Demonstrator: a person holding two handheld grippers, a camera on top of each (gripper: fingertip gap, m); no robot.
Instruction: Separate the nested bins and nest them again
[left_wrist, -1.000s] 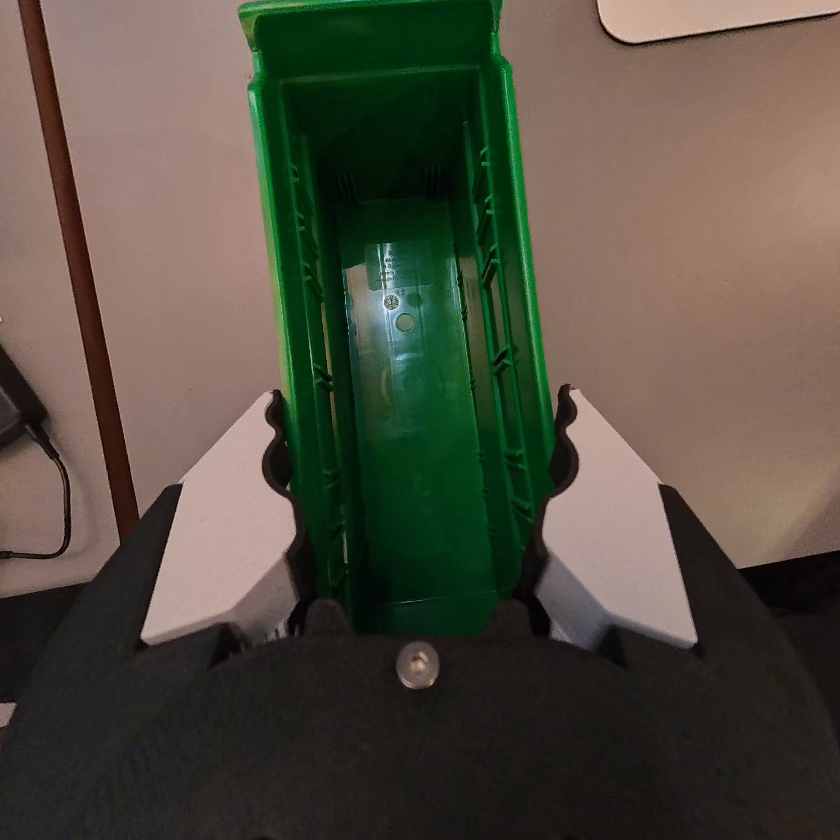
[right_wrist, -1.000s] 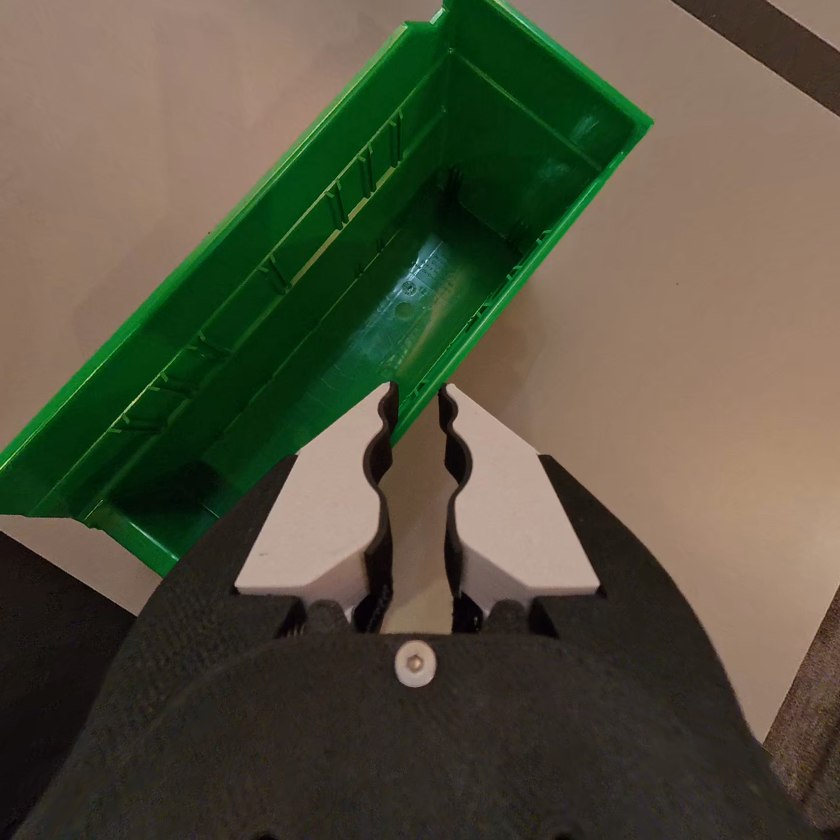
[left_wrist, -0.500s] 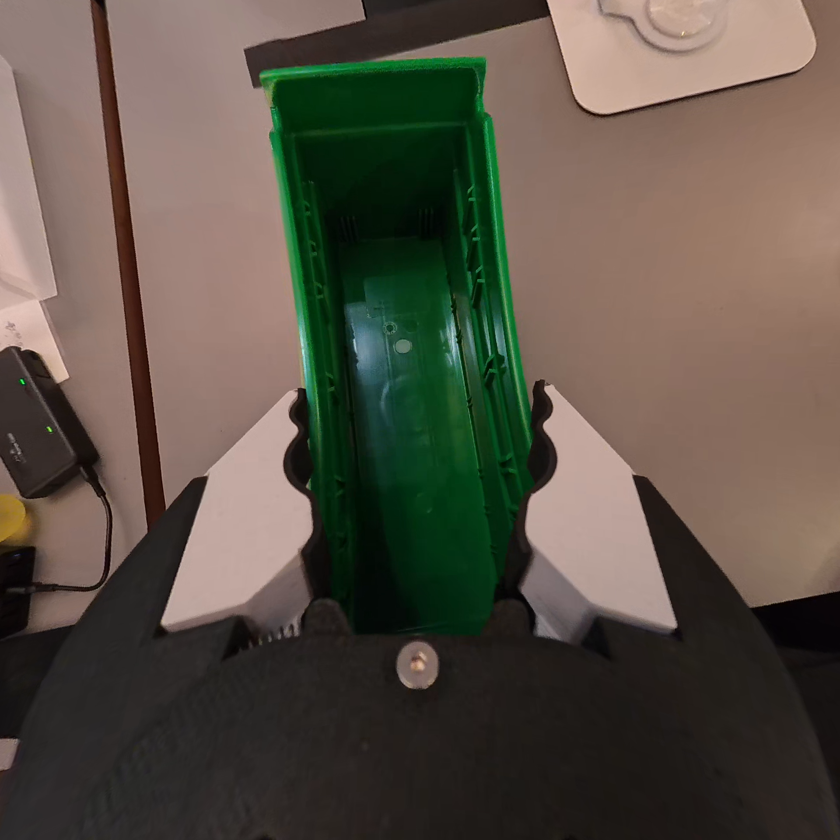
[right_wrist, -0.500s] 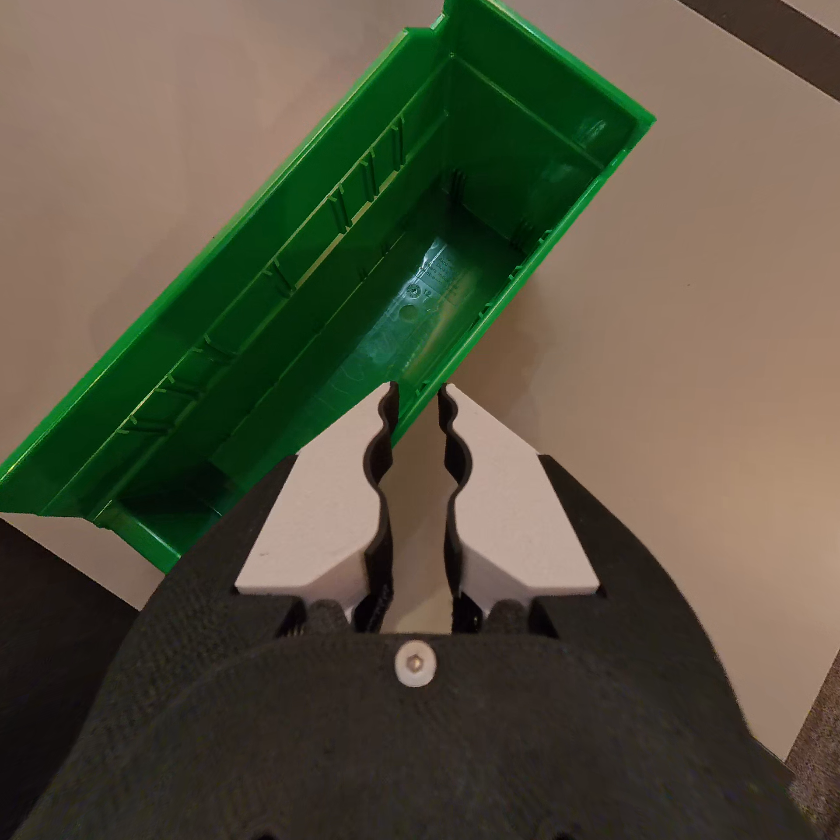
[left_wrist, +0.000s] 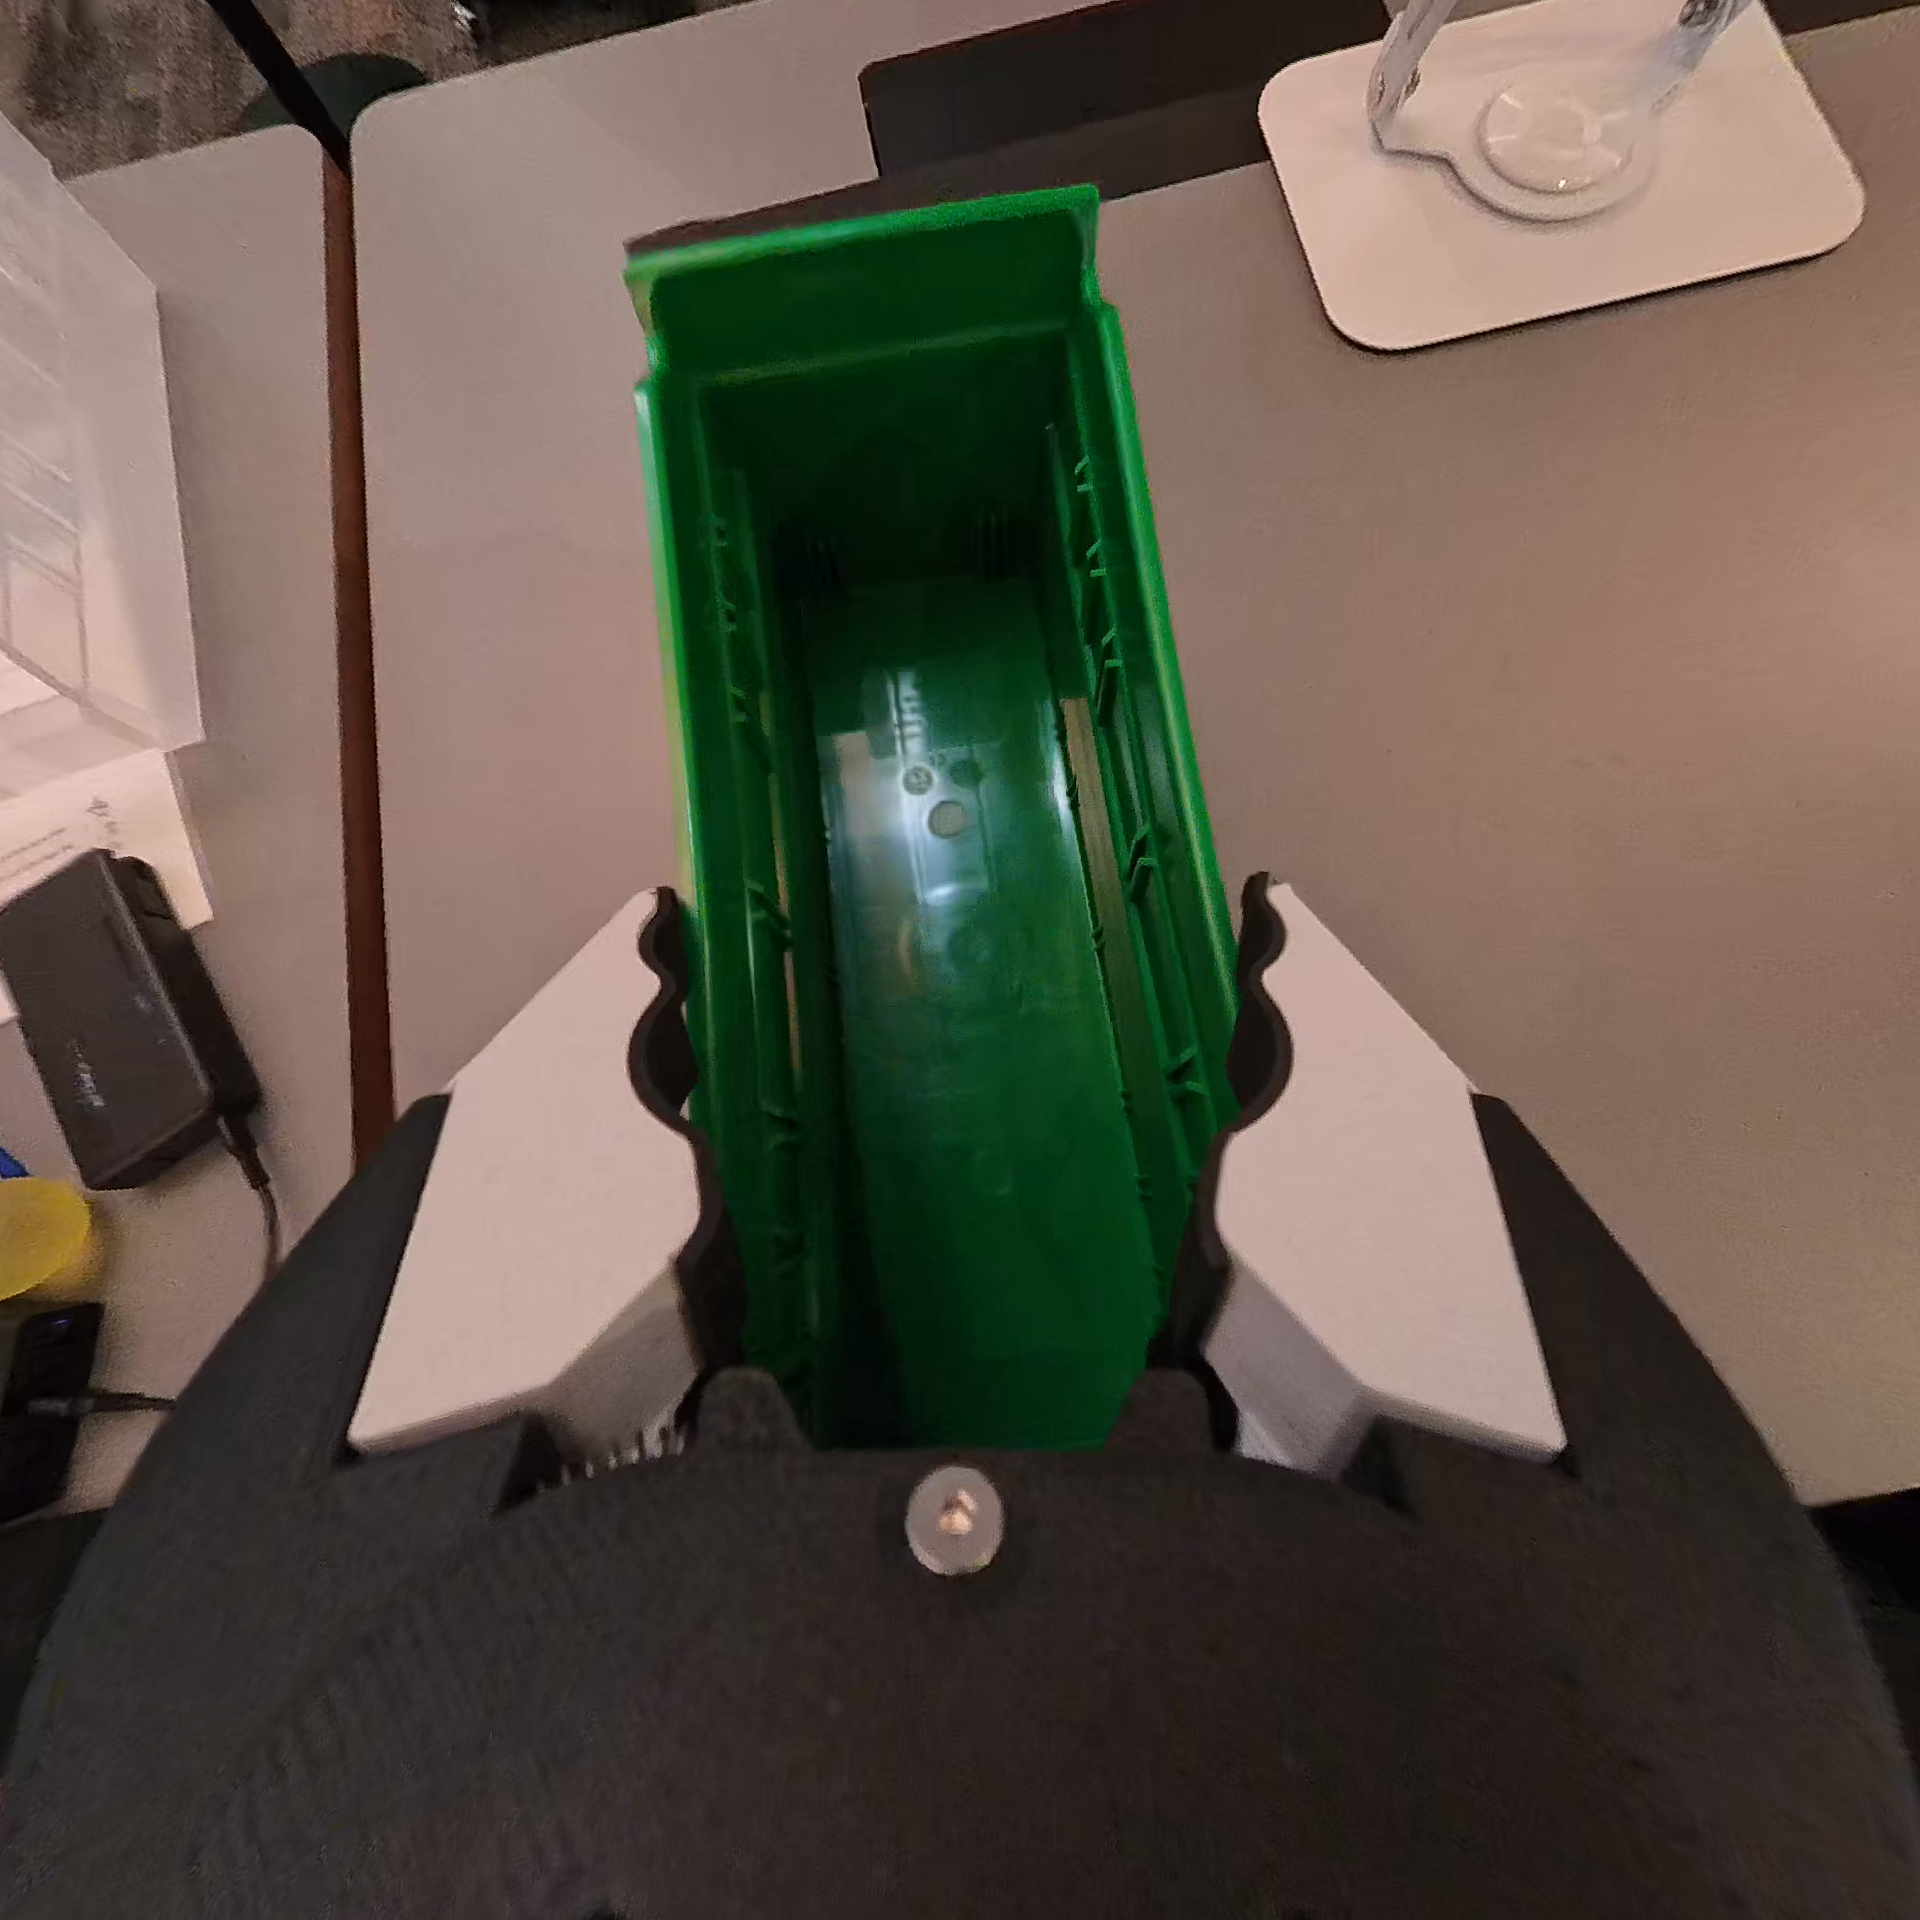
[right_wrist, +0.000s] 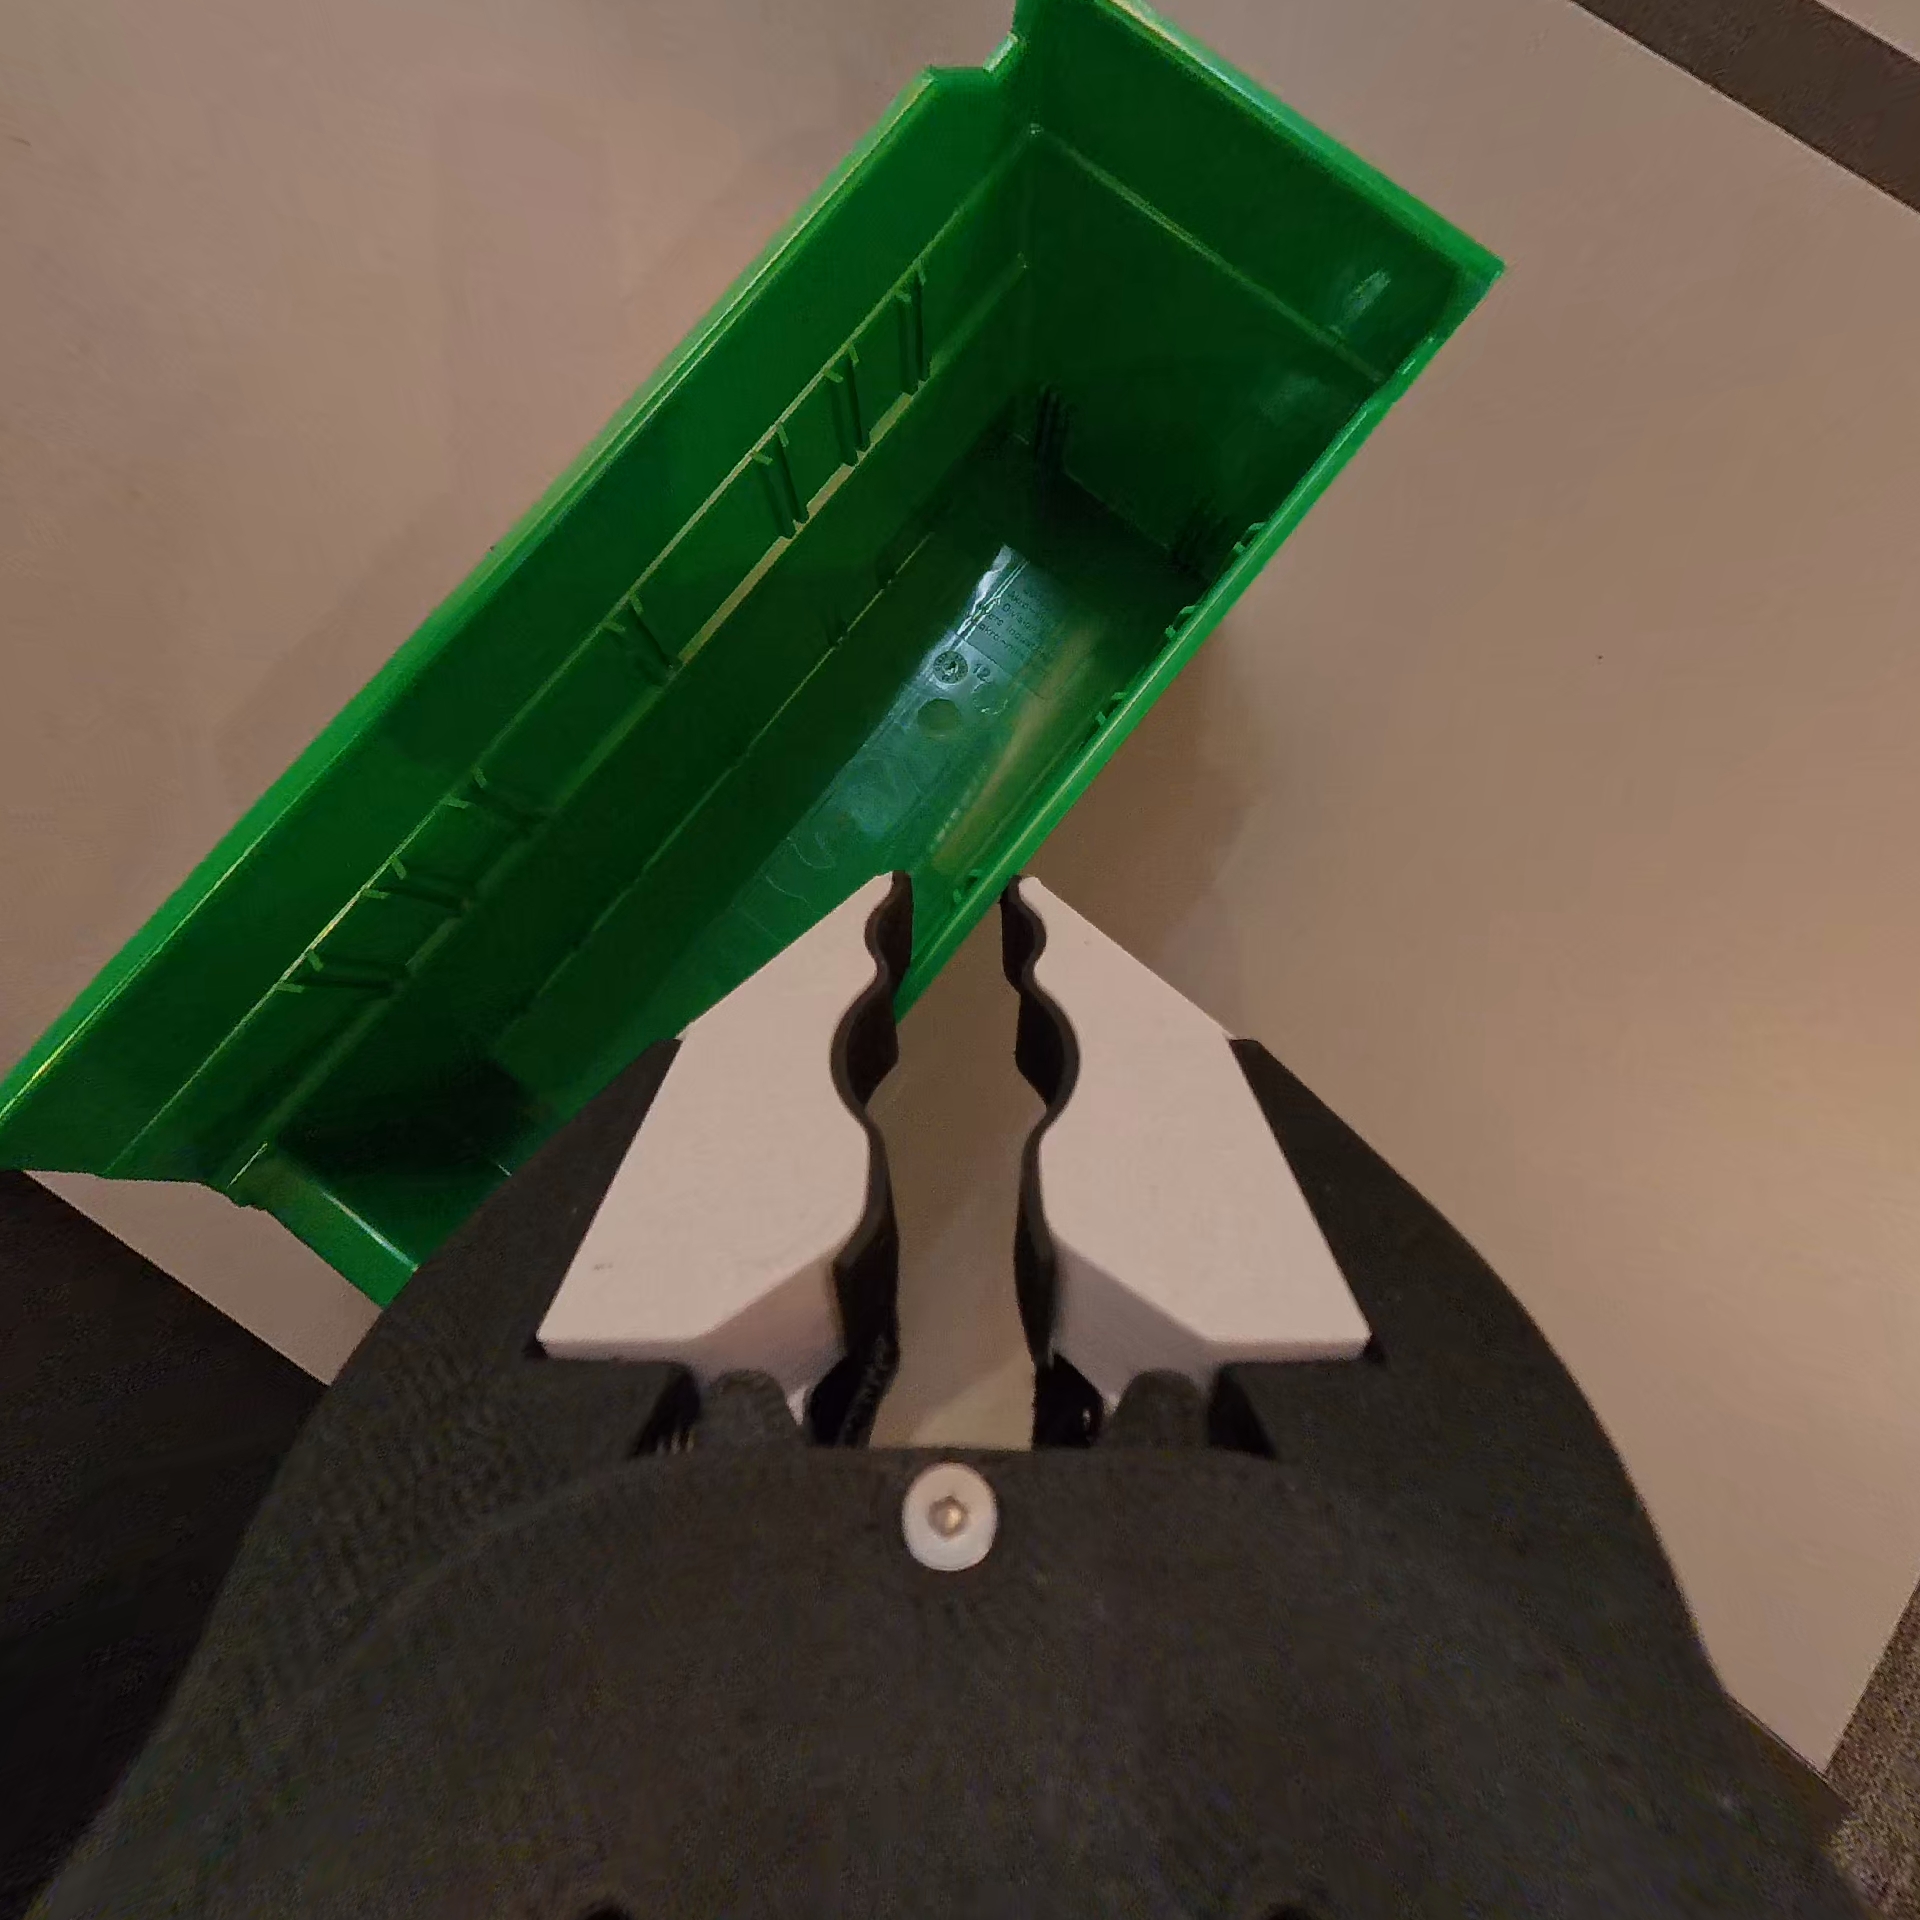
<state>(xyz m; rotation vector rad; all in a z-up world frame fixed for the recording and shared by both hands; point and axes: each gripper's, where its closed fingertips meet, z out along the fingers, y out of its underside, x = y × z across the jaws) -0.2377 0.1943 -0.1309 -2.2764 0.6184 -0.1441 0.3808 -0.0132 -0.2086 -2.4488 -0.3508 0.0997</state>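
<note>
While the left gripper (left_wrist: 956, 1049) points forward and downward over the grey table (left_wrist: 1507, 727), its two white fingers (left_wrist: 561, 1174) stand wide apart and press from outside against the long walls of a green bin (left_wrist: 935, 582), clamped on its near end. This bin runs lengthwise straight away from the camera, open side up, with its far end wall pointing toward the table's far edge; whether its underside touches the table cannot be told. Its floor shows a pale reflection and the side walls carry small ribs.

Near the table's far right corner sits a white rounded base (left_wrist: 1558, 208) carrying a clear stand. Along the left edge a dark brown strip (left_wrist: 353, 644) runs between this table and a neighbouring surface, where a black box with a cable (left_wrist: 114, 1018), white papers (left_wrist: 83, 520) and a yellow object (left_wrist: 36, 1236) lie.

Seen from the right wrist camera, the right gripper (right_wrist: 951, 904) aims steeply down at the beige table, its black-padded fingers (right_wrist: 748, 1174) drawn close with a narrow gap left, nothing between them. A second green bin (right_wrist: 727, 665) lies diagonally on the table, open side up, its low front lip toward the near left edge and its far end up to the right. The left fingertip overlaps this bin's near long wall in the picture; contact cannot be told.
</note>
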